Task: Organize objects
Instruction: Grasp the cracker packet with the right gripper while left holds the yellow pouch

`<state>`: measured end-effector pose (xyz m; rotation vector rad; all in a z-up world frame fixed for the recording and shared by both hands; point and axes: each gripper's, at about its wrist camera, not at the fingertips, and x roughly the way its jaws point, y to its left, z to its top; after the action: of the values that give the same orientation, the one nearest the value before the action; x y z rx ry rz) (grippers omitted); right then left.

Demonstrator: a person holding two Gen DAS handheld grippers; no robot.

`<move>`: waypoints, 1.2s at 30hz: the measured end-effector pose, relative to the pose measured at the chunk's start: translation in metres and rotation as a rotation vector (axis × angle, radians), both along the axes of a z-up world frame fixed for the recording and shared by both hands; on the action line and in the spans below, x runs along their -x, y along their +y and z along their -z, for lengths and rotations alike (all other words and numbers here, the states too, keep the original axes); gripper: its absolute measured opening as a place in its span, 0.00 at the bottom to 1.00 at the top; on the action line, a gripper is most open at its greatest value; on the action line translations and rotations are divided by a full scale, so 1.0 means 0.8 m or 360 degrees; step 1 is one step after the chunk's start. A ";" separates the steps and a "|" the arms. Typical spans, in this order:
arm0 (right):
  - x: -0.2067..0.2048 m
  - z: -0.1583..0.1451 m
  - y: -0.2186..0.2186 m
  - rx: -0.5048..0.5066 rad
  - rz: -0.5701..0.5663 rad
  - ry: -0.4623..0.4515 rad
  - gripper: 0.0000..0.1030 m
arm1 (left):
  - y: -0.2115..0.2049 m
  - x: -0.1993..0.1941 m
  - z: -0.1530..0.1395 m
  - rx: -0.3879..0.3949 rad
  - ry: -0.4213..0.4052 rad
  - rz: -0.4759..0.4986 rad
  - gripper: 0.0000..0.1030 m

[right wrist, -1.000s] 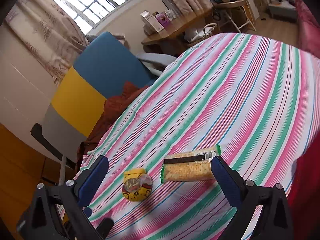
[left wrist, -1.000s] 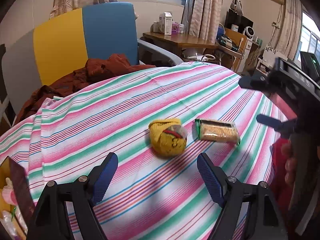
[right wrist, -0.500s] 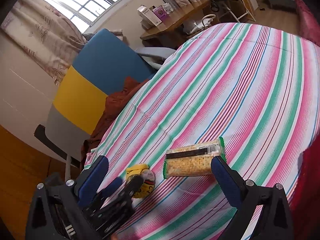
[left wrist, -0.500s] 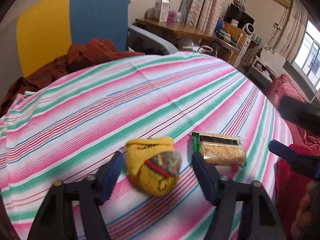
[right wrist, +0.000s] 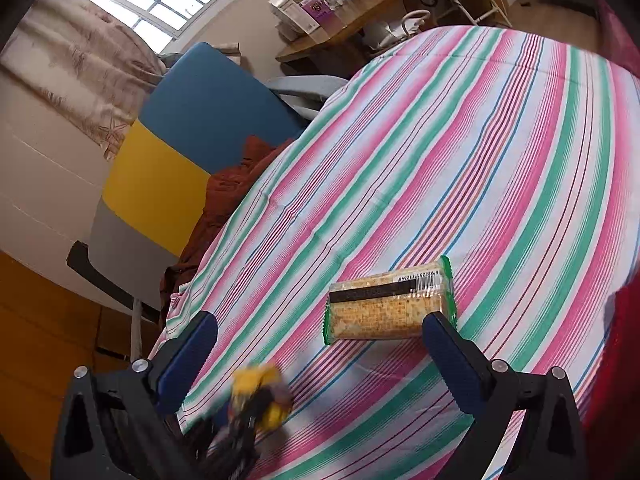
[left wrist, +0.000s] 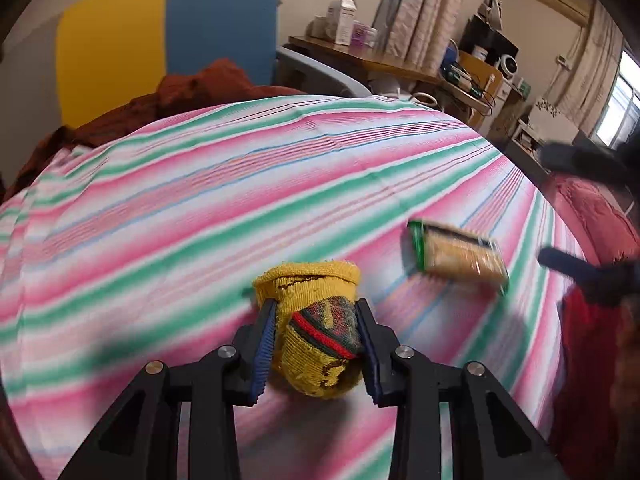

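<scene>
Item: sock bundle in grasp, cracker packet pending — task judged at an early stage.

Left gripper (left wrist: 316,344): fingers clamped on both sides of the yellow rolled sock bundle (left wrist: 318,332), low over the striped tablecloth (left wrist: 200,208); not yet put away. Right gripper (right wrist: 320,356): fingers spread wide, holding nothing, right finger (right wrist: 452,360) just beside the cracker packet (right wrist: 390,306), which lies flat on the cloth. No destination container visible.

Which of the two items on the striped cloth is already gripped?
The yellow knitted sock bundle: the left hand-held gripper is closed on its sides. The green-edged cracker packet lies free on the cloth ahead of the open right hand-held gripper.
</scene>
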<state>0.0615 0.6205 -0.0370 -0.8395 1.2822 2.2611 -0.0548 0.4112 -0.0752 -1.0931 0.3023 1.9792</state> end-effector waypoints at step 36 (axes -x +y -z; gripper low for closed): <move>0.139 0.076 -0.016 -0.0619 -0.1175 -0.0995 0.57 | -0.081 -0.023 0.029 -0.0221 -0.0063 -0.0020 0.43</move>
<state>-0.0493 0.6076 -0.0978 -1.8720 0.2420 2.2981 -0.0367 0.3461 -0.0988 -1.0461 0.1352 1.9561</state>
